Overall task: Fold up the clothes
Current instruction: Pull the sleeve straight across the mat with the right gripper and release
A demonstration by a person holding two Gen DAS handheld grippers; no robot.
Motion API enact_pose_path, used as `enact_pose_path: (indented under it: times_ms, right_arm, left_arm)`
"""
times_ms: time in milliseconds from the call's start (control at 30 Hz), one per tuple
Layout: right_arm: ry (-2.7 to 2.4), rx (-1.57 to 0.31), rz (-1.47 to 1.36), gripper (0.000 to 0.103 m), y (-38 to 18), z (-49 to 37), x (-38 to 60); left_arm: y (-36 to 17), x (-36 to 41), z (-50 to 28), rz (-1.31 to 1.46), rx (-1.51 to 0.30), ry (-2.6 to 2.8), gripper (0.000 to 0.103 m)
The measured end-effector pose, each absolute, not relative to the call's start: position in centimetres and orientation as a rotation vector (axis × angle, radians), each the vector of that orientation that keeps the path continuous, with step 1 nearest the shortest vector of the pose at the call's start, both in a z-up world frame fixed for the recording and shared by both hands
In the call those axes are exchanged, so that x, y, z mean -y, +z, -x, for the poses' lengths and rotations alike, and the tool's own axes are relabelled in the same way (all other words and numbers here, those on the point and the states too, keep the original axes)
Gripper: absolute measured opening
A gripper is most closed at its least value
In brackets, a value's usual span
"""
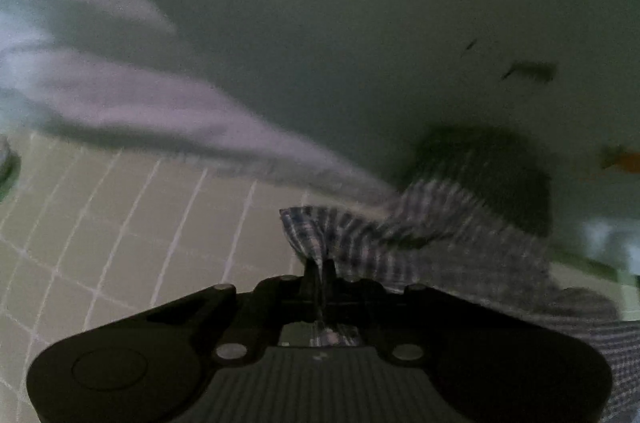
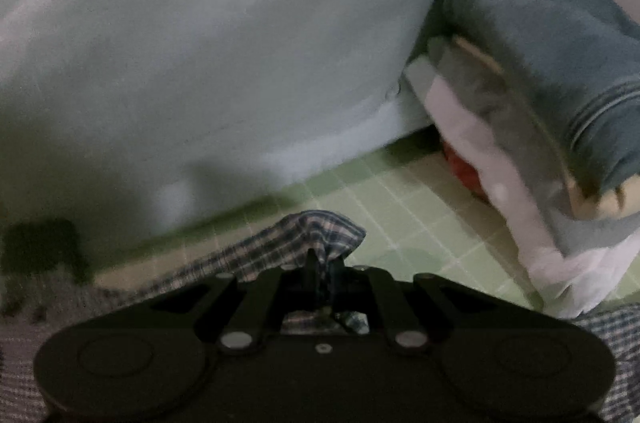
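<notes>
Both grippers are locked onto the same checked garment [image 1: 440, 247] right now — a thin blue-and-white plaid cloth, shirt or shorts, too blurred to call. In the left wrist view, the left gripper [image 1: 320, 271] has its jaws pinched tight on a peaked corner of it, and the cloth streams off to the right and down past the gripper body. In the right wrist view, the right gripper [image 2: 320, 269] is clamped on another bunched corner of the checked garment [image 2: 320, 235], with the fabric trailing away to the left.

This looks light and limp: it sags and puckers wherever it isn't gripped, so it will droop between the two holds unless kept taut. No stiffness to help, nothing fragile either. Corners or hem edges are the sensible grab points, and that is where both pinches seem to sit. The weave looks matte, so I'd judge slip a small risk, though a thin pinch can creep out under a tug.

Below lies a green gridded mat [image 2: 404, 207], and behind it a pale sheet [image 2: 240, 43]. A folded stack [image 2: 532, 127] — blue towel topmost — sits well to the right of the right gripper. A pale lilac cloth [image 1: 140, 103] stretches across the left view, beyond the left gripper; whether it touches the plaid I cannot tell.
</notes>
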State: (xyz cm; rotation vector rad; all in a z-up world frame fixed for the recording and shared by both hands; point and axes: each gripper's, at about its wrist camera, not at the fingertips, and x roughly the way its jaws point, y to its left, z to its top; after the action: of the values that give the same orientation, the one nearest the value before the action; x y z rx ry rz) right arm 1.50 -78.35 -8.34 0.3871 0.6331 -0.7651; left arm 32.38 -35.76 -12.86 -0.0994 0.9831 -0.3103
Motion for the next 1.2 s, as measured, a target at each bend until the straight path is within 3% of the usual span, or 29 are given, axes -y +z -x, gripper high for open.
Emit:
enact_pose_path:
  times_ms: [100, 167, 233, 600, 1000, 1133, 1200]
  right_arm:
    - [-0.766, -0.637, -0.374, 0.005, -8.3, -1.2, 77.8]
    - [-0.754, -0.627, -0.362, 0.005, -7.8, -0.6, 77.2]
    - [-0.734, -0.605, -0.336, 0.005, -6.9, 0.3, 75.9]
    - [-0.477, -0.579, -0.088, 0.005, -3.8, 7.0, 61.9]
    - [-0.191, -0.760, 0.217, 0.006, -8.7, 14.3, 45.2]
    - [-0.249, -0.806, 0.130, 0.011, -9.2, 15.4, 44.2]
    - [-0.291, -0.813, 0.079, 0.019, -8.8, 15.9, 44.1]
  left_arm:
    - [-12.5, 35.5, -31.9, 0.088, -0.979, -0.279, 0.019]
    - [-11.8, 35.1, -31.3, 0.085, -0.966, -0.247, 0.054]
    - [-10.9, 33.9, -30.2, 0.113, -0.942, -0.212, 0.068]
    - [-4.8, 26.4, -15.3, 0.109, -0.889, -0.184, 0.075]
    - [-6.1, 21.2, -0.4, 0.052, -0.967, -0.164, 0.075]
    - [-6.9, 20.1, 1.6, 0.013, -1.009, -0.216, 0.075]
    - [-7.0, 19.8, 2.0, 0.006, -1.014, -0.243, 0.075]
